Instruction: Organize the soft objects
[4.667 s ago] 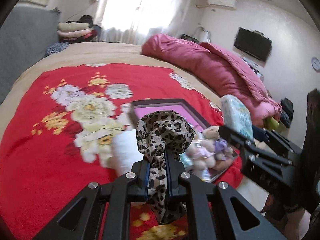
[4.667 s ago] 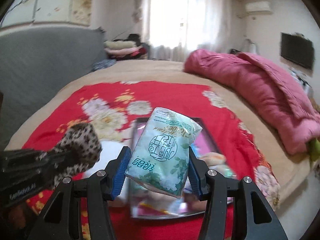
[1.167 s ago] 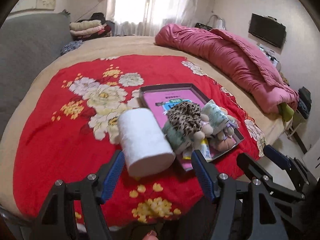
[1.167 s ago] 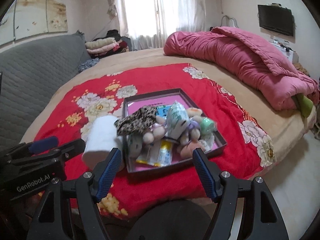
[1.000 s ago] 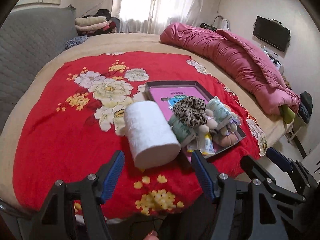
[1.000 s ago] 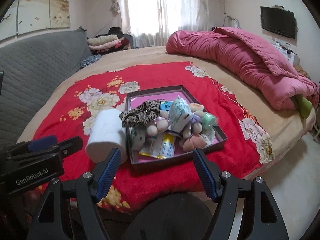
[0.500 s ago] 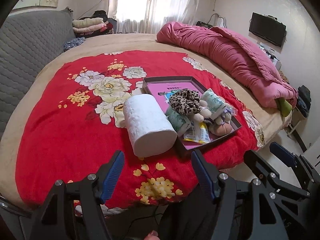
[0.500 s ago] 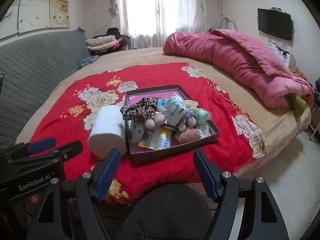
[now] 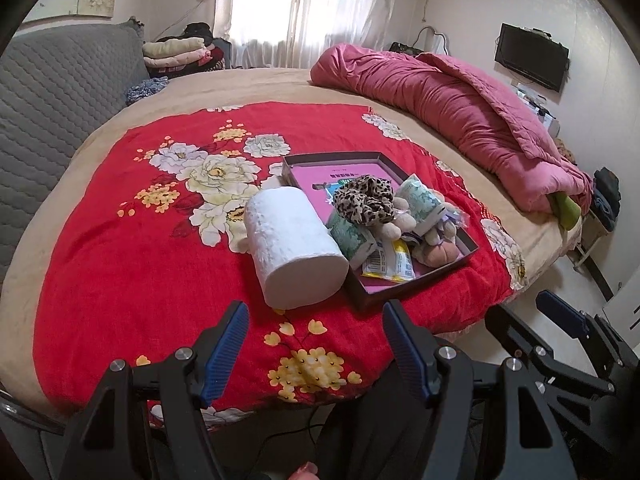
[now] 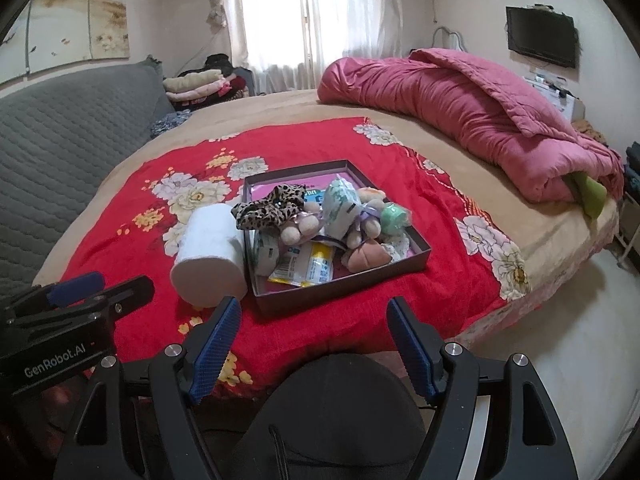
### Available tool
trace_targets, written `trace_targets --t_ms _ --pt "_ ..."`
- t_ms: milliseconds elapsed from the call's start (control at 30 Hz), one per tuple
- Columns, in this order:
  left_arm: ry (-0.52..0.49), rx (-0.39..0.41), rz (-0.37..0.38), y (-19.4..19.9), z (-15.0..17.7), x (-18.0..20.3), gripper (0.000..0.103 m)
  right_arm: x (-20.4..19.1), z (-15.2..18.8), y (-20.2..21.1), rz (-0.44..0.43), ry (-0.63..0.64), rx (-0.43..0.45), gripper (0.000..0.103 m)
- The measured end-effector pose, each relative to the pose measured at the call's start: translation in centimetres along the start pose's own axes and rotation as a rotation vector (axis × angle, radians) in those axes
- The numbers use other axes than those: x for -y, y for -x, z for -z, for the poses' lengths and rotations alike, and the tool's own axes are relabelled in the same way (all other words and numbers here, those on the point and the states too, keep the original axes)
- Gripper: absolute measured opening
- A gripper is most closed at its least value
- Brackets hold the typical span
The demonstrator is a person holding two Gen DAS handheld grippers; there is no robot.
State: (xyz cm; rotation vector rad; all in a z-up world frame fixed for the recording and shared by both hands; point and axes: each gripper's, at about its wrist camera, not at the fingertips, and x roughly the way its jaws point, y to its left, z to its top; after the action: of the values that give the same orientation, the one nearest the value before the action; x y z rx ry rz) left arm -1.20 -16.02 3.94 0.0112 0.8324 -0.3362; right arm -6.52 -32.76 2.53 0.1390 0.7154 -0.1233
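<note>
Facing the bed, you hold both grippers clear of the red floral blanket, back from its near edge.

Left gripper: blue-padded jaws spread wide, nothing between them. The white paper towel roll lies just ahead of it, on its side on the blanket, its flat end toward you, touching the left wall of the box.

Right gripper: jaws likewise spread wide, nothing held. The shallow dark rectangular cardboard box with the pink floor sits directly ahead of it, near wall toward you.

Contents of the box, all heaped in its nearer half:
- leopard-print fabric scrunchie, on top at the left, partly over the left wall;
- pale green printed tissue pack, standing tilted in the middle;
- second green-printed tissue pack, lying at the left under the scrunchie;
- small beige plush toy with a lilac garment, between scrunchie and standing pack;
- round mint-green soft item, at the right;
- peach-coloured plush piece, near the front right;
- yellow-and-white flat sachets, at the front.

Beyond: rumpled pink quilt along the far right of the bed; grey quilted sofa back at left; folded blankets stacked by the window.
</note>
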Motion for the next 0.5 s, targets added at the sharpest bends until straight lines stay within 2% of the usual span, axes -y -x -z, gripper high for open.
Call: trace_targets --t_ms 500 --pt "-0.009 -0.018 -0.011 -0.35 0.28 0.14 0.069 -0.14 0.26 -0.51 0.001 -0.005 -0.013 0.077"
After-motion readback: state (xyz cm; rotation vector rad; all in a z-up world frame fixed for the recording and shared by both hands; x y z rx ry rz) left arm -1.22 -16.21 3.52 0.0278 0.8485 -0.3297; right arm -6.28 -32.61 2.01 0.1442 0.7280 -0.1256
